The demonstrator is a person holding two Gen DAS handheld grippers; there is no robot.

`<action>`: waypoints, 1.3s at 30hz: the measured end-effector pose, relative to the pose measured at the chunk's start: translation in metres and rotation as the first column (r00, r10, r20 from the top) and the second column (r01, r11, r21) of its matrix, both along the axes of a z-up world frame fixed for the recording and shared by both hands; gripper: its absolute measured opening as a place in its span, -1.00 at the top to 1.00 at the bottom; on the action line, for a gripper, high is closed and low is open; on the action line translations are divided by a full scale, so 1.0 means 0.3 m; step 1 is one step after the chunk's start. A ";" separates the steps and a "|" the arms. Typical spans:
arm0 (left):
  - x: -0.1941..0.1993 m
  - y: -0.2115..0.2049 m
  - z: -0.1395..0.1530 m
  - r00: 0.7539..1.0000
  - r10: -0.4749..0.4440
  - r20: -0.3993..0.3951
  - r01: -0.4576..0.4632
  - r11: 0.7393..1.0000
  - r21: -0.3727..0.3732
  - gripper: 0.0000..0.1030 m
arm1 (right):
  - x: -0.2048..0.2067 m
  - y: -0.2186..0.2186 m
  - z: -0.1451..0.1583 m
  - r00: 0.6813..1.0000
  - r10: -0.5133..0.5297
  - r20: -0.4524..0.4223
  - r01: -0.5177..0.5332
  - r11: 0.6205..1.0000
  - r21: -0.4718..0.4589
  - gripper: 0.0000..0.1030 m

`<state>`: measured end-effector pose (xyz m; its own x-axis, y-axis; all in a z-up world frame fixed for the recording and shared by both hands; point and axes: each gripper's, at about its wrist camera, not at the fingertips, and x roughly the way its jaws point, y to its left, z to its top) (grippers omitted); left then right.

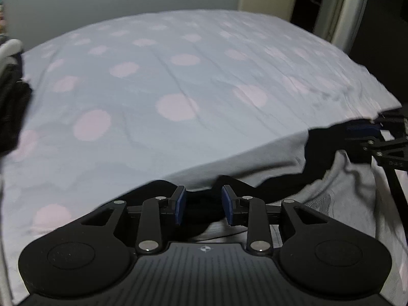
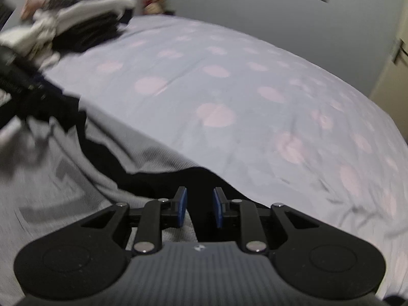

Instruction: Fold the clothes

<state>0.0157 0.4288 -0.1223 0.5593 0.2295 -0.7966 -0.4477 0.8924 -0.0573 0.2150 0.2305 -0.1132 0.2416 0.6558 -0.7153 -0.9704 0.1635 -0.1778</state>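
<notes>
A grey garment with black trim (image 1: pixel 339 188) hangs between my two grippers above the bed. In the left wrist view my left gripper (image 1: pixel 203 207) has its blue pads apart with black fabric (image 1: pixel 199 201) lying between them. The right gripper (image 1: pixel 377 132) shows at the right edge, holding the garment's far corner. In the right wrist view my right gripper (image 2: pixel 199 207) has its pads a little apart around the black trim (image 2: pixel 201 178), with grey cloth (image 2: pixel 63 178) spreading left toward the left gripper (image 2: pixel 23 84).
The bed (image 1: pixel 178 81) has a pale blue sheet with pink dots. A pile of folded clothes (image 2: pixel 84 23) sits at its far left corner. A wall (image 2: pixel 255 7) and a door frame (image 1: pixel 339 12) stand behind the bed.
</notes>
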 end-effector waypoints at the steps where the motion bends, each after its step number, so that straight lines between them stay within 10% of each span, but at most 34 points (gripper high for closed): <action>1: 0.012 -0.002 -0.021 1.000 -0.011 -0.011 0.011 1.000 -0.006 0.30 | -0.004 0.008 -0.011 1.000 0.025 0.006 -0.025 1.000 -0.009 0.51; 7: 0.045 -0.014 -0.102 0.998 -0.041 -0.040 0.039 0.998 -0.040 0.31 | -0.045 0.041 -0.066 0.984 0.179 0.018 -0.178 0.983 -0.047 0.35; 10: 0.039 -0.002 -0.101 0.999 -0.030 -0.011 0.029 0.998 -0.051 0.64 | -0.077 0.070 -0.096 0.976 0.212 0.043 -0.209 0.976 -0.066 0.37; 12: 0.035 0.009 -0.085 1.000 -0.007 0.011 0.007 0.999 -0.045 0.94 | -0.061 0.093 -0.101 0.984 0.176 0.004 -0.175 0.983 -0.056 0.93; 22: 0.117 0.126 0.039 0.991 0.089 0.098 -0.097 0.992 0.076 0.96 | 0.116 0.195 0.121 0.989 -0.027 -0.147 0.051 0.986 0.160 0.94; 30: 0.282 0.254 0.047 0.983 0.171 0.070 -0.181 0.967 0.177 0.96 | 0.177 0.421 0.088 0.983 -0.150 -0.103 0.160 0.982 0.097 0.94; 35: 0.289 0.293 -0.043 0.981 0.196 0.009 -0.195 0.974 0.119 0.83 | 0.208 0.443 0.008 0.969 -0.202 -0.145 0.211 0.976 0.048 0.70; 39: 0.210 0.291 -0.024 0.967 0.248 0.054 -0.252 0.964 0.085 0.27 | 0.243 0.366 0.027 0.943 -0.265 -0.203 0.287 0.954 0.088 0.32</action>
<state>0.0786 0.5162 -0.1295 0.5081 0.4362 -0.7427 -0.6558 0.7549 -0.0053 0.2878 0.3403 -0.1050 0.2939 0.6625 -0.6890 -0.8983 0.4378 0.0377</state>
